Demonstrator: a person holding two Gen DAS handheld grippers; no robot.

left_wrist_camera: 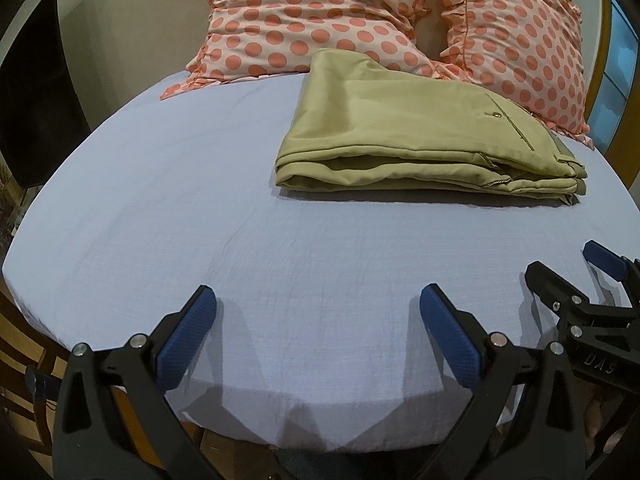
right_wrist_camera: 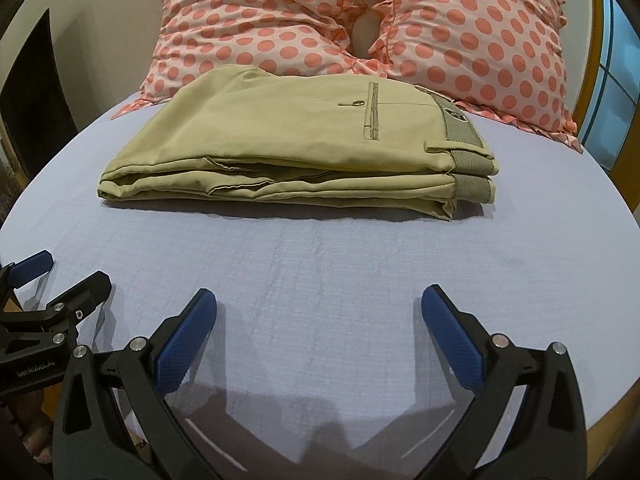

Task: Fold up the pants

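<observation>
The khaki pants (left_wrist_camera: 404, 128) lie folded into a flat stack on the pale blue bed sheet (left_wrist_camera: 200, 220), back pocket up and waistband to the right. They also show in the right wrist view (right_wrist_camera: 288, 148). My left gripper (left_wrist_camera: 318, 300) is open and empty, low over the sheet near the bed's front edge, well short of the pants. My right gripper (right_wrist_camera: 320, 300) is open and empty beside it, also short of the pants. Each gripper shows at the edge of the other's view: the right one (left_wrist_camera: 568, 272) and the left one (right_wrist_camera: 60, 276).
Two pink polka-dot pillows (left_wrist_camera: 320, 20) (right_wrist_camera: 480, 40) lean at the head of the bed, right behind the pants. A dark panel (left_wrist_camera: 36, 100) stands off the bed's left side. A wooden frame and a blue window (right_wrist_camera: 616, 80) are on the right.
</observation>
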